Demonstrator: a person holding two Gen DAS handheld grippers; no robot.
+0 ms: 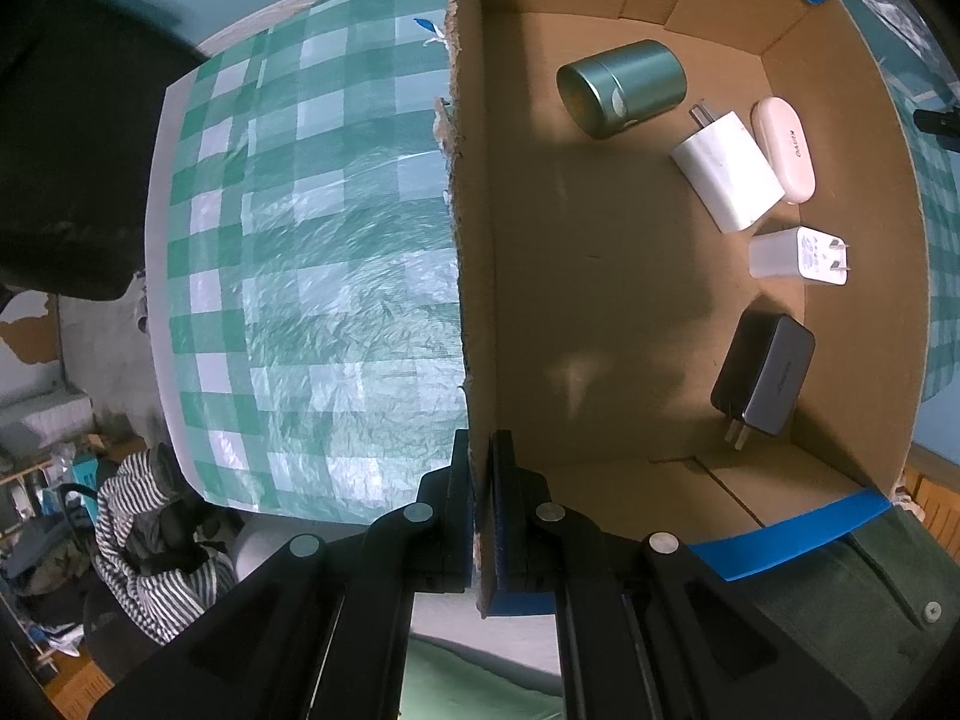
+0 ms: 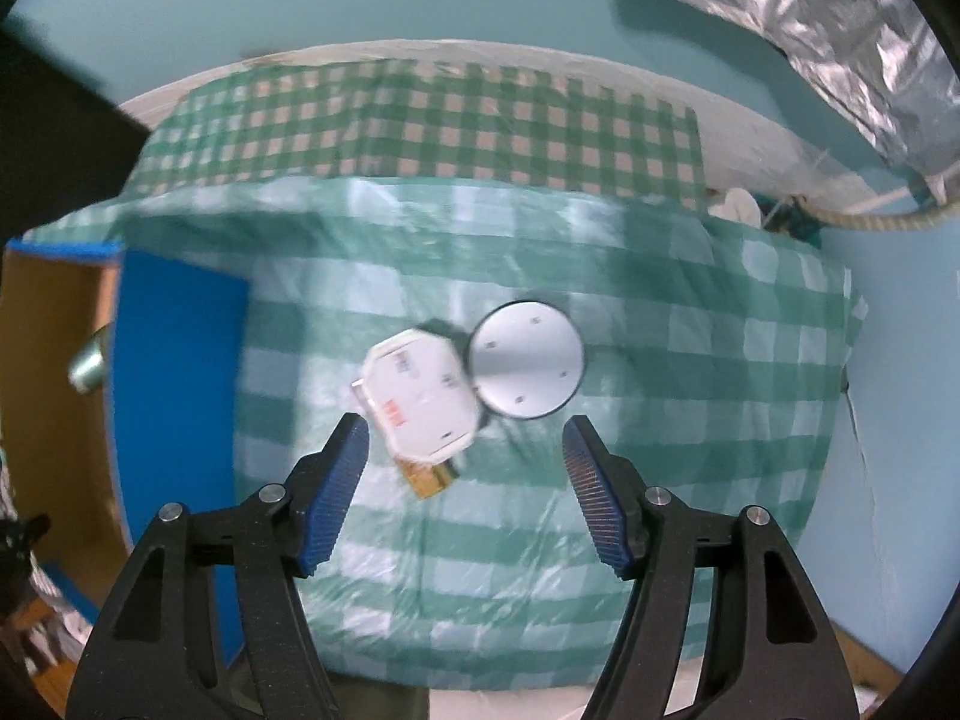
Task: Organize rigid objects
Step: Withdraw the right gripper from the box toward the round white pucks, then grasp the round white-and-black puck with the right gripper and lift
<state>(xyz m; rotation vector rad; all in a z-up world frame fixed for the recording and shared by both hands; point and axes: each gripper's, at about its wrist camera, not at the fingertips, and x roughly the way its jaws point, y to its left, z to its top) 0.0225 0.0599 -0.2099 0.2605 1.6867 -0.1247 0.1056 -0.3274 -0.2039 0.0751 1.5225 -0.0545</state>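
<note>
My left gripper (image 1: pixel 480 498) is shut on the upright wall of the cardboard box (image 1: pixel 474 276), pinching its torn edge. Inside the box lie a green metal tin (image 1: pixel 621 87), a large white charger (image 1: pixel 729 174), a white oval case (image 1: pixel 783 147), a small white plug (image 1: pixel 798 255) and a black charger (image 1: pixel 765 375). My right gripper (image 2: pixel 465 462) hangs open above the checked tablecloth (image 2: pixel 660 480), nothing between its pads. Just beyond its fingertips lie a white octagonal plug adapter (image 2: pixel 420 402) and a round silver disc (image 2: pixel 527 359), touching each other.
The box's blue-taped flap (image 2: pixel 180 396) stands left of the right gripper, with the green tin's end (image 2: pixel 87 366) peeking inside. Crinkled foil (image 2: pixel 840 60) hangs at the upper right. Striped cloth (image 1: pixel 144 540) and clutter lie below the table's left edge.
</note>
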